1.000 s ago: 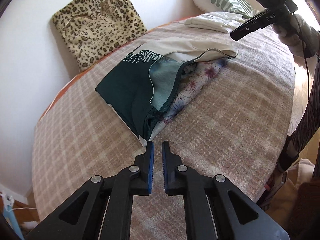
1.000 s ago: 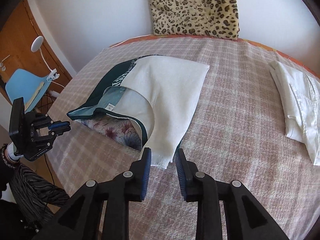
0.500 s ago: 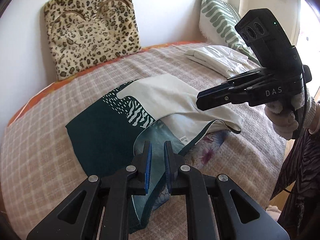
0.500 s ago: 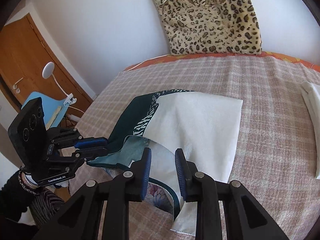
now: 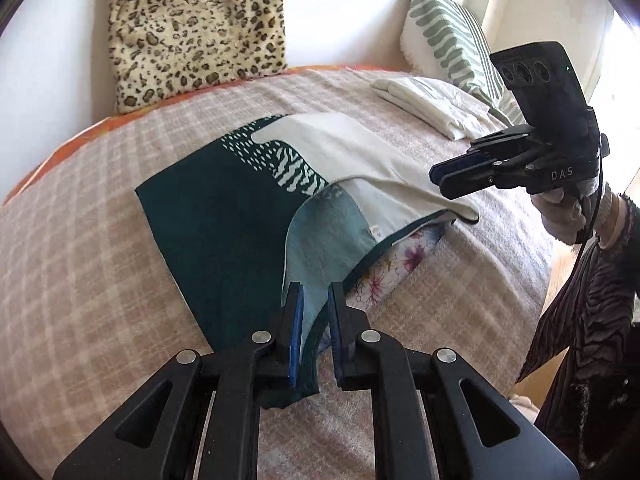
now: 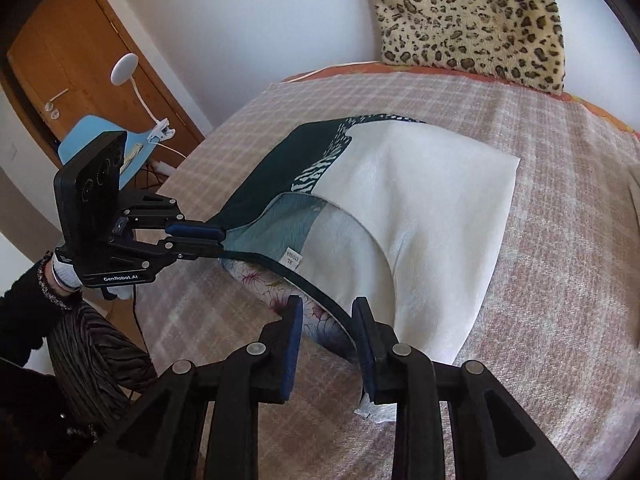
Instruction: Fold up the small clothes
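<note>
A green and cream garment (image 5: 248, 216) lies spread across the middle of a bed covered by a checked blanket (image 5: 88, 248). Its dark green part sits to the left in the left wrist view, its cream part toward the far right, and a pale teal inner layer shows at the open edge. A floral fabric (image 5: 394, 268) peeks out from beneath that edge.

The left gripper (image 5: 314, 328) has its tongs nearly pressed together, pinching the near dark green hem of the garment and lifting it a little off the blanket. Seen from the right wrist view, that same gripper (image 6: 218, 242) clamps the left corner, with the dark hem stretching from it toward the near side.

The right gripper (image 6: 326, 344) has its tongs spreading apart. The dark hem runs between them, close against the right-hand finger, but the pads do not squeeze it. From the left wrist view this gripper (image 5: 438, 176) hovers over the cream part at the right, held by a gloved hand (image 5: 560, 216).

A leopard cushion (image 5: 192, 28) leans on the far wall. A folded white cloth (image 5: 432, 104) lies far right, beside a green striped pillow (image 5: 452, 48).
</note>
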